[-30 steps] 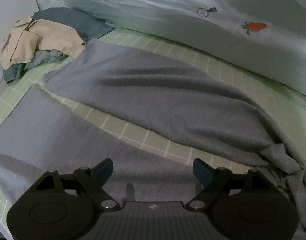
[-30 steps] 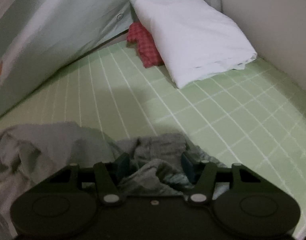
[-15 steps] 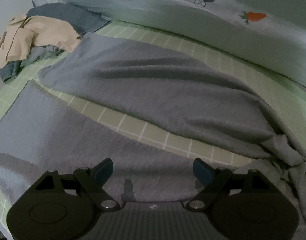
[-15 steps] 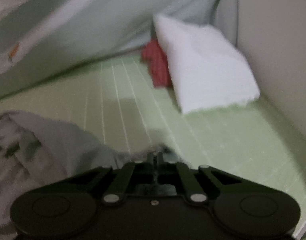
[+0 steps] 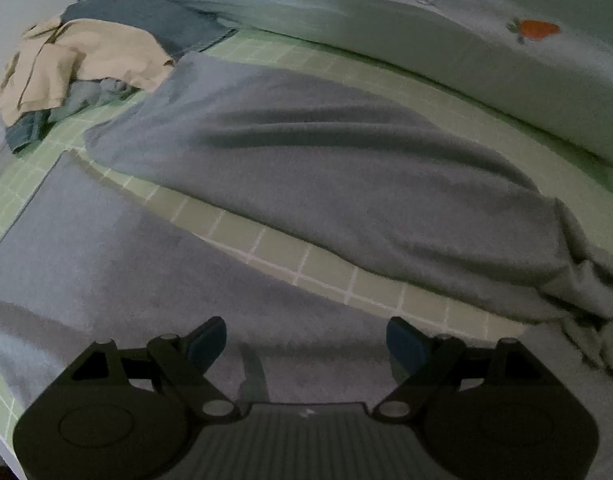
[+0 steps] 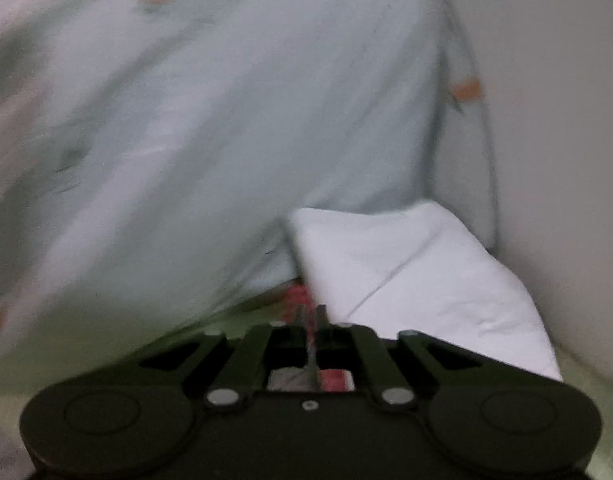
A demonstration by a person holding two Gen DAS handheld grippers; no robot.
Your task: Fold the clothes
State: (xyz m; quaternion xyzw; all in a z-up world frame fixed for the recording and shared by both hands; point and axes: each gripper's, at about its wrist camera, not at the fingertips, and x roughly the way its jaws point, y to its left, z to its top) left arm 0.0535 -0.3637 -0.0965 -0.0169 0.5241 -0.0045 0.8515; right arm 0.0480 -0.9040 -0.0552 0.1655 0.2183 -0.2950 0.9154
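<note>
Jaws on the left gripper [image 5: 306,338] are standing wide apart with nothing between them, hovering over the near leg of the grey trousers [image 5: 326,184]. These are lying spread across the middle of the left wrist frame on the green checked sheet [image 5: 326,268], bunching up at the right edge. A pile of beige and blue clothes [image 5: 78,68] is sitting at upper left, and a pale duvet [image 5: 446,52] with a carrot print is running along the top. Jaws on the right gripper [image 6: 312,328] are pressed together; what they are pinching is too blurred to tell. A white pillow [image 6: 426,264] is lying at right centre of that frame.
</note>
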